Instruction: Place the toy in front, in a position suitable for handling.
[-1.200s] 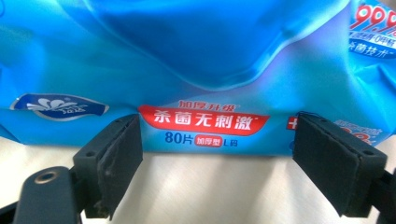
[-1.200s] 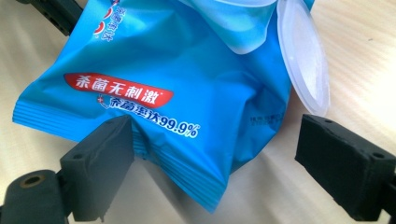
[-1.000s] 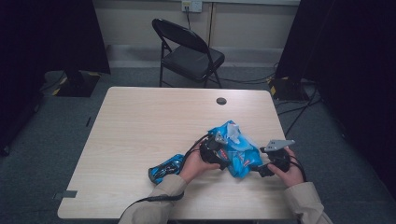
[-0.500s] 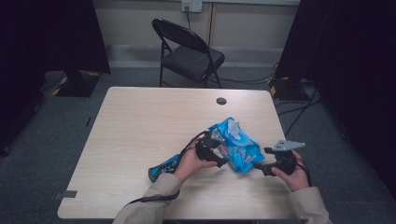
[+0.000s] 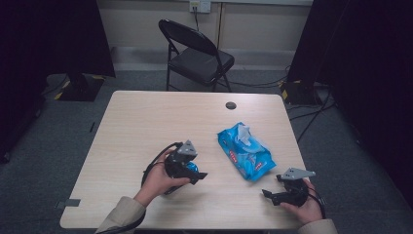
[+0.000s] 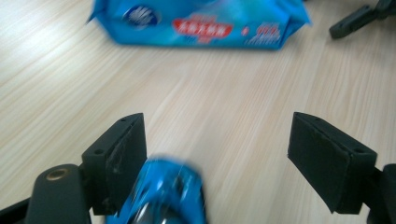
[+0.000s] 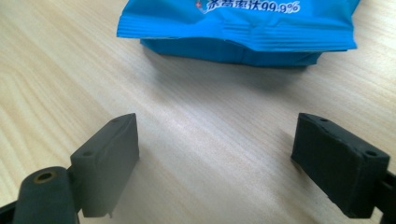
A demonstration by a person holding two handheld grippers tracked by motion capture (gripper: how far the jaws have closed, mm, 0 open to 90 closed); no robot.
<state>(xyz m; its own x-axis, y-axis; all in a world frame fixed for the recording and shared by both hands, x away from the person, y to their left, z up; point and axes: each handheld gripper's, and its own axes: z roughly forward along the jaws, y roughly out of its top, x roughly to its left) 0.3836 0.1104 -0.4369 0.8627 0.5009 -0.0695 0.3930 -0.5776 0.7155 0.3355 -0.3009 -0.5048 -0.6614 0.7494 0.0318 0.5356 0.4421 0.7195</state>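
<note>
On the right half of the bench (image 5: 146, 126) lies a blue pack of wipes (image 5: 245, 150), flat on the wood, its long axis running diagonally from the far left toward the near right corner; a pale flap of wrapper stands up at its far end. Well apart from it, on the near left, the person's left hand (image 5: 158, 180) holds the left claw (image 5: 192, 171) low over a small shiny blue object (image 6: 163, 196) (blurred, so I cannot tell what it is). From the left gripper view the jaws stand wide apart, and the blue object sits just beside the inner face of the left-hand pad; whether it touches that pad I cannot tell, and the other pad is well clear of it, so nothing is gripped. The wipes pack stretches across the top of that view, side on.

At the near right corner the right hand (image 5: 306, 207) holds the right claw (image 5: 272, 195), jaws pointing toward the middle of the bench. They too are spread wide with bare wood between them, holding nothing; the crimped near end of the pack lies ahead, near but not touching.
</note>
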